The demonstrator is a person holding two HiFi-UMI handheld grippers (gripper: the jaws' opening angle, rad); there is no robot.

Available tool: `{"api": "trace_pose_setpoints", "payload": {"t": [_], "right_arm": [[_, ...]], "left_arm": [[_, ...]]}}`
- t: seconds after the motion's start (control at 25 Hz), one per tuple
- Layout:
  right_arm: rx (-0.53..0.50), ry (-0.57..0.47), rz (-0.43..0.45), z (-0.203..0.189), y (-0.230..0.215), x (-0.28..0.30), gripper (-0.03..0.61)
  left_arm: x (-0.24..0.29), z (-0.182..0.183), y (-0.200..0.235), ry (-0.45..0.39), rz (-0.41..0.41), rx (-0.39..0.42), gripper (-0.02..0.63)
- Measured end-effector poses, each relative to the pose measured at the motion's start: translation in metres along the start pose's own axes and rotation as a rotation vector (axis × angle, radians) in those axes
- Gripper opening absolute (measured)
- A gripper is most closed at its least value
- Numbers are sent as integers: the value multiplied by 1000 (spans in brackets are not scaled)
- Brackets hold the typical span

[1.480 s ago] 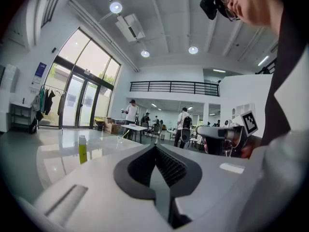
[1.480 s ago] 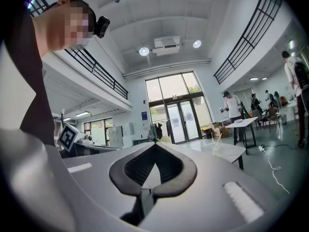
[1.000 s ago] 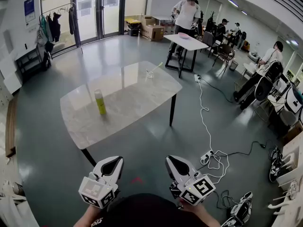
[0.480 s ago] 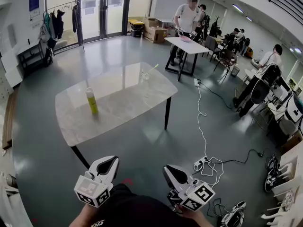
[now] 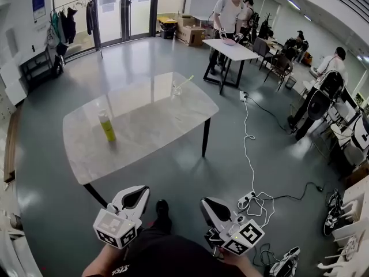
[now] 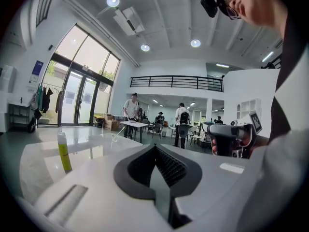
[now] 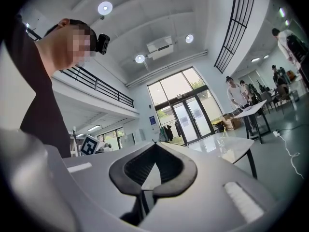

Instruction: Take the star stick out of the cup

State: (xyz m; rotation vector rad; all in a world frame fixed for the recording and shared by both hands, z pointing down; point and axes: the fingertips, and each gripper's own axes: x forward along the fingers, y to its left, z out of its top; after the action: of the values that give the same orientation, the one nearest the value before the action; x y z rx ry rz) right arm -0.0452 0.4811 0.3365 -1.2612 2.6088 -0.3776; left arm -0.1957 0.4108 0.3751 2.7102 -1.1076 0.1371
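Note:
A clear cup (image 5: pixel 177 89) stands near the far edge of the marble table (image 5: pixel 144 133), with the pale star stick (image 5: pixel 185 83) leaning out of it to the right. The cup and stick look tiny in the left gripper view (image 6: pixel 116 133), and the cup (image 7: pixel 221 141) also shows in the right gripper view. Both grippers are held low in front of the person's body, well short of the table. My left gripper (image 5: pixel 140 188) is shut and empty. My right gripper (image 5: pixel 206 201) is also shut with nothing in it.
A yellow-green bottle (image 5: pixel 106 126) stands on the table's left part. White cables and a power strip (image 5: pixel 249 199) lie on the floor at the right. A second table (image 5: pixel 237 49) with people around it is behind, and a coat rack (image 5: pixel 66 25) is at the back left.
The view has shifted, so the table sits a little further left in the frame. A shoe now shows between the grippers. Both grippers stay shut and low.

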Motion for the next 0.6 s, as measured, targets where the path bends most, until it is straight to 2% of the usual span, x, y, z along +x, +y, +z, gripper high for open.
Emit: {"api": "trace_pose_setpoints", "payload": {"t": [0.24,0.44,0.6], "right_arm": [[13,32,-11,3,-53,43,14],[3,54,-19,27,-97,99,14],[-14,61,-5,44,-133,153,14]], "left_arm": [[59,5,40,-2,3,-17,3],[118,16,90,13,-1,-56,2],[159,37,129,-14,-9,-48,3]]}}
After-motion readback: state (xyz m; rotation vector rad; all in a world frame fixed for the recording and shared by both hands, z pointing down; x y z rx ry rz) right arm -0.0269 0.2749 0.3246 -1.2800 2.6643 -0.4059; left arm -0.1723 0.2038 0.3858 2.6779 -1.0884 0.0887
